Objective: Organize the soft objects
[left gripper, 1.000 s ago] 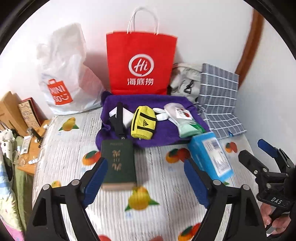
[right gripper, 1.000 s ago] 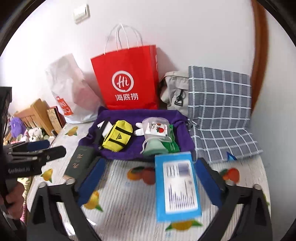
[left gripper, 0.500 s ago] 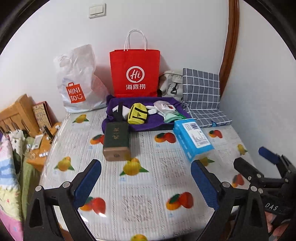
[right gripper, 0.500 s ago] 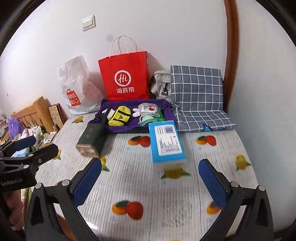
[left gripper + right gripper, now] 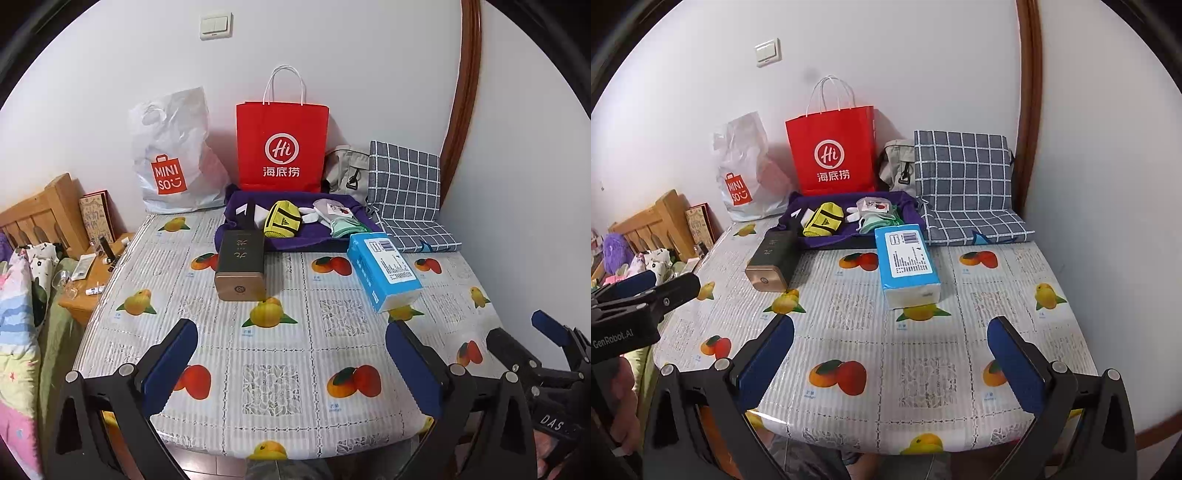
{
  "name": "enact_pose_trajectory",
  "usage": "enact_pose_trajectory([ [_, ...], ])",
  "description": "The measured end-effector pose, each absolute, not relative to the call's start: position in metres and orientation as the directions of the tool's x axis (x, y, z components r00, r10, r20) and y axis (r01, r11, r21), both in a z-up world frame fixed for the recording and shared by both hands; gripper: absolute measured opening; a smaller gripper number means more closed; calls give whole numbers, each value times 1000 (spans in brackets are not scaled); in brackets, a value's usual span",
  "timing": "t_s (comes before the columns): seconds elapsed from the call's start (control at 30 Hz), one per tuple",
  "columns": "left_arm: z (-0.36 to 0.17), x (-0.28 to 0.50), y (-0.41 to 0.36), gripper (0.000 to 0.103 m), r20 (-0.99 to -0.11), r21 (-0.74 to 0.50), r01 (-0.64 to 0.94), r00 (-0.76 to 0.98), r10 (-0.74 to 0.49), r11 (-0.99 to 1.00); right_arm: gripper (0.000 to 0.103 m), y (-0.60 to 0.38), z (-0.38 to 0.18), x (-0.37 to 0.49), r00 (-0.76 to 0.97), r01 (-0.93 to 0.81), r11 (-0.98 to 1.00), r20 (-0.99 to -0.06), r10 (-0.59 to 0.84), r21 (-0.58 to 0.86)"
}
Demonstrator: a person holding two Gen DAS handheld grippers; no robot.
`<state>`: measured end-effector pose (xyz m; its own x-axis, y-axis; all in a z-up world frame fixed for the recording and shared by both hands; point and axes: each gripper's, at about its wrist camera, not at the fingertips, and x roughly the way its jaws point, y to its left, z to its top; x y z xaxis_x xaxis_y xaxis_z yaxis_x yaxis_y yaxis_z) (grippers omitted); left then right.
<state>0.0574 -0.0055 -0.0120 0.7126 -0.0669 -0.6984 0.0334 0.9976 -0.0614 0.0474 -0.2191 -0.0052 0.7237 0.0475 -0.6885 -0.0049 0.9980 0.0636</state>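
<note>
Left gripper: jaws spread wide, nothing between them, held over the near edge of the table. Right gripper: jaws likewise wide apart and empty, over the same near edge. Each shows at the margin of the other's view.

Table covered with a fruit-print plastic cloth; bare stretch of it just ahead of both grippers.

Mid-table, left: dark green tin box with a gold end cap, lying on its side, cap toward the cameras. Mid-table, right: blue tissue pack, lying flat, white end toward the cameras. The two are well apart.

Behind them: purple cloth spread flat, holding the soft items. On it, left to right: black-and-white item, partly hidden behind the tin; yellow pouch with black straps; white sock-like item; a clear packet with a red print; mint-green cloth touching the tissue pack's far end.

Right of the purple cloth: grey checked cushion, folded against the wall, with a beige bag beside it.

Against the wall: red paper bag, upright, just behind the purple cloth; white Miniso plastic bag to its left.
</note>
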Motion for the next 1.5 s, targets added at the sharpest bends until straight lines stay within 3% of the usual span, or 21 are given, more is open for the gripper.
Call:
enact_pose_trajectory([
  [1.5,-14,43,-4,103,-691,-47,37,720,-60,998,103,-225,1,30,739,23,998,-674,23,59],
])
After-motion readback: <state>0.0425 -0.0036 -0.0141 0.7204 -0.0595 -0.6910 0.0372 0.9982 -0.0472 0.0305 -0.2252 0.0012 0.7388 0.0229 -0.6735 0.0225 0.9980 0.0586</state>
